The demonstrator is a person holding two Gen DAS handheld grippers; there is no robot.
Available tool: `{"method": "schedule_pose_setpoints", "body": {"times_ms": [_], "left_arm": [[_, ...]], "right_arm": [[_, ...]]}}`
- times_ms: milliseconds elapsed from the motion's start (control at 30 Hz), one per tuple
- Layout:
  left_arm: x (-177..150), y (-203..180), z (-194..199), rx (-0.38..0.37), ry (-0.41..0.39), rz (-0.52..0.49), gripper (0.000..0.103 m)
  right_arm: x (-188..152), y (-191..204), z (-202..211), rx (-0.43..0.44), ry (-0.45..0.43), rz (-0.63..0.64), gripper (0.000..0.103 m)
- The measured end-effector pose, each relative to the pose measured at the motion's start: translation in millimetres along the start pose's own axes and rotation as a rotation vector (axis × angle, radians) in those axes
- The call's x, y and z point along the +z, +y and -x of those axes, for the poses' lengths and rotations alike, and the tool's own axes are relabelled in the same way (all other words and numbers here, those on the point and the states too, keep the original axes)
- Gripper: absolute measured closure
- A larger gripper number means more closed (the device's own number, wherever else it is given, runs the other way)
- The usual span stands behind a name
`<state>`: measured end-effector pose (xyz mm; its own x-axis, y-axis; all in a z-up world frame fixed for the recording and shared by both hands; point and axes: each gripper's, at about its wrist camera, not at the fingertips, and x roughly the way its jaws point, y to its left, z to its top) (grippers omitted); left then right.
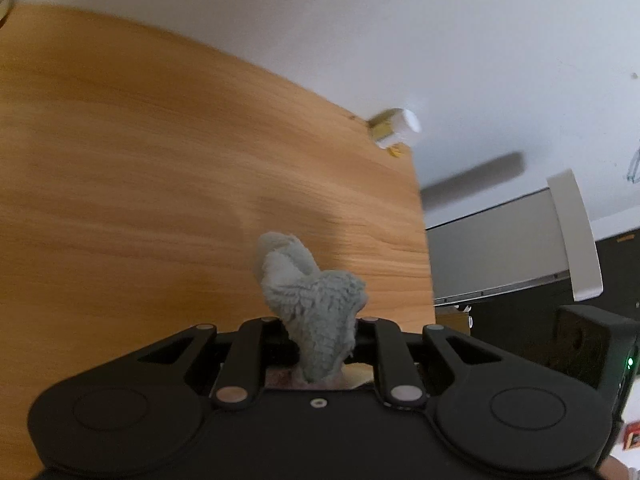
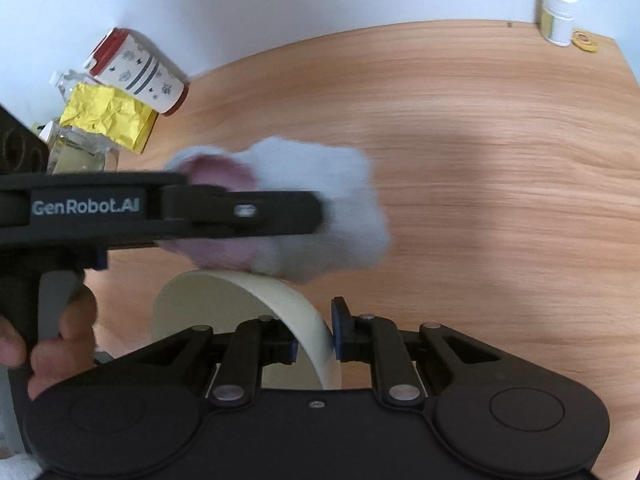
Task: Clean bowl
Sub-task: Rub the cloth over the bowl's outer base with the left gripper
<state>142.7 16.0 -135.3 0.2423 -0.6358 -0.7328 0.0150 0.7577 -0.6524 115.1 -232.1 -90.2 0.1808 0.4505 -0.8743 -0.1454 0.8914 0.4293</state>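
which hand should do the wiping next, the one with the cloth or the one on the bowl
Left. The left gripper is shut on the fluffy pale grey-blue cloth, which sits at the cream round bowl's rim. The right gripper pinches the bowl's wall, steadying it on edge.

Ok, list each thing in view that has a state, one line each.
left gripper: shut on the cloth
cloth: bunched, pressed against the bowl's rim
bowl: tipped on edge, rim between the right gripper's fingers
right gripper: shut on the bowl
white jar: upright, lid on
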Motion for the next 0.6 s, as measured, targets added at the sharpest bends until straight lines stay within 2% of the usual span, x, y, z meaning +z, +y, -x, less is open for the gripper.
{"method": "schedule_pose_setpoints", "body": {"times_ms": [167,600], "left_arm": [[-3.6,13.7,7.3,-0.007,-0.007,0.071,0.088],[0.2,-9.9,-23.2,-0.038,0.044,0.068,0.088]], "right_arm": [[3.4,-9.1,5.1,-0.015,-0.015,-0.003,0.085],[10.4,12.8,4.2,-0.076,-0.009,0.18,0.085]]}}
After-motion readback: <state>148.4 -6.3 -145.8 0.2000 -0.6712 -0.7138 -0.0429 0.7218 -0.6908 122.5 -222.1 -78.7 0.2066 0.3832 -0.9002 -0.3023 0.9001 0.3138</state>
